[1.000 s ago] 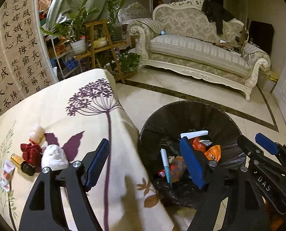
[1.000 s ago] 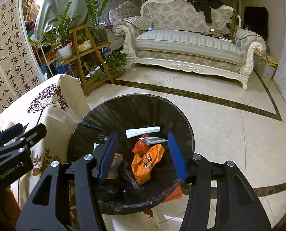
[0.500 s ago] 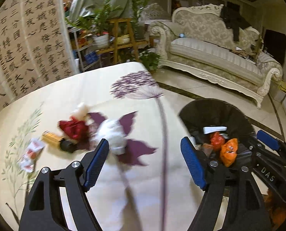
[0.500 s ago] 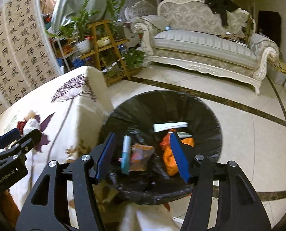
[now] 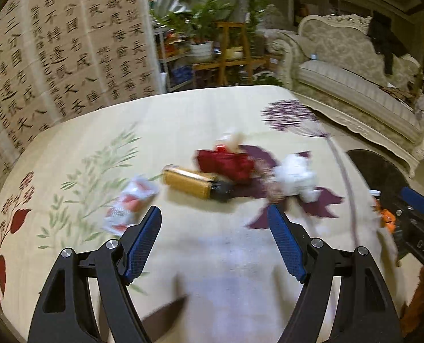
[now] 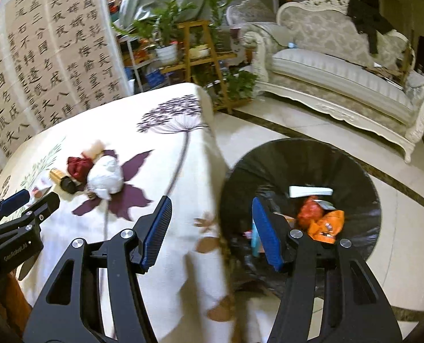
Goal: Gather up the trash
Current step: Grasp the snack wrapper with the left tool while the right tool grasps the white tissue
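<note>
The left hand-held gripper (image 5: 213, 238) stands spread and empty above the desk (image 5: 183, 120). Ahead of it lie a gold bottle (image 5: 193, 184), red wrapper (image 5: 226, 163), white wad (image 5: 294, 174) and printed packet (image 5: 130, 203), lettering blurred. The right hand-held gripper (image 6: 212, 228), marked "DAS", is spread and empty, with the trash bin (image 6: 297, 157) ahead to its right.

Motion blur smears the red-and-white wrapper (image 5: 130, 204); its print is unreadable.

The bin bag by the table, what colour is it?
Black; the bin bag shows best from the right wrist.
</note>
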Demonstrator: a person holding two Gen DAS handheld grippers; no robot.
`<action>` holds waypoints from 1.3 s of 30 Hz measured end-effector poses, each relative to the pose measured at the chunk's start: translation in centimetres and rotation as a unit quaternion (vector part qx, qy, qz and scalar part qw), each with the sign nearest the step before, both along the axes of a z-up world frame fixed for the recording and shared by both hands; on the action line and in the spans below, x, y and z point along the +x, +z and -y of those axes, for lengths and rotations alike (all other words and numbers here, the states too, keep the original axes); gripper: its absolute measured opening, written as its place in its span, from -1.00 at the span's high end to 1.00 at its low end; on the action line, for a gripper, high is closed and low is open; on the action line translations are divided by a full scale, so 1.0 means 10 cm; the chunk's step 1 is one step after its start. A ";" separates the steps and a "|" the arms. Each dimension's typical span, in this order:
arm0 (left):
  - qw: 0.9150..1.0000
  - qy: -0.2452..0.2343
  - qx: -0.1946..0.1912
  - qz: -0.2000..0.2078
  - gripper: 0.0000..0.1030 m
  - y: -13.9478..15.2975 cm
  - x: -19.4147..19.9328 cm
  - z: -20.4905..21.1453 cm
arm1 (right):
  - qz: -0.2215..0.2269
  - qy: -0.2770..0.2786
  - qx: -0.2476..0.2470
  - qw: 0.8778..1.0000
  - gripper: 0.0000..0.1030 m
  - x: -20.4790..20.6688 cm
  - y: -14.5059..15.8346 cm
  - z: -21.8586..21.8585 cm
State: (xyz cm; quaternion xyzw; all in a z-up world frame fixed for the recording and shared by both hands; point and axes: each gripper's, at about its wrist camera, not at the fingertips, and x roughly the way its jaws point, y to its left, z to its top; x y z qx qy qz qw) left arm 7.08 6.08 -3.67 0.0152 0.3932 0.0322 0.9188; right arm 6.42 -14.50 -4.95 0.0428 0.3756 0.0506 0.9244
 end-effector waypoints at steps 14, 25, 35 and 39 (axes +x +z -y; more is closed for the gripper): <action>0.999 0.033 0.002 -0.025 -0.18 -0.17 0.18 -0.70 | -0.005 0.051 -0.012 0.999 -0.11 0.10 0.02 -0.58; 0.999 0.012 -0.012 -0.043 0.53 -0.28 0.22 -0.77 | 0.004 0.067 -0.016 0.998 -0.11 0.22 0.11 -0.85; 0.999 0.011 -0.022 -0.037 0.62 -0.25 0.22 -0.80 | -0.003 0.075 -0.021 0.997 -0.11 0.38 0.05 -0.98; 0.999 0.011 -0.028 -0.034 0.62 -0.23 0.20 -0.80 | -0.015 0.076 -0.022 0.997 -0.11 0.43 0.00 -0.99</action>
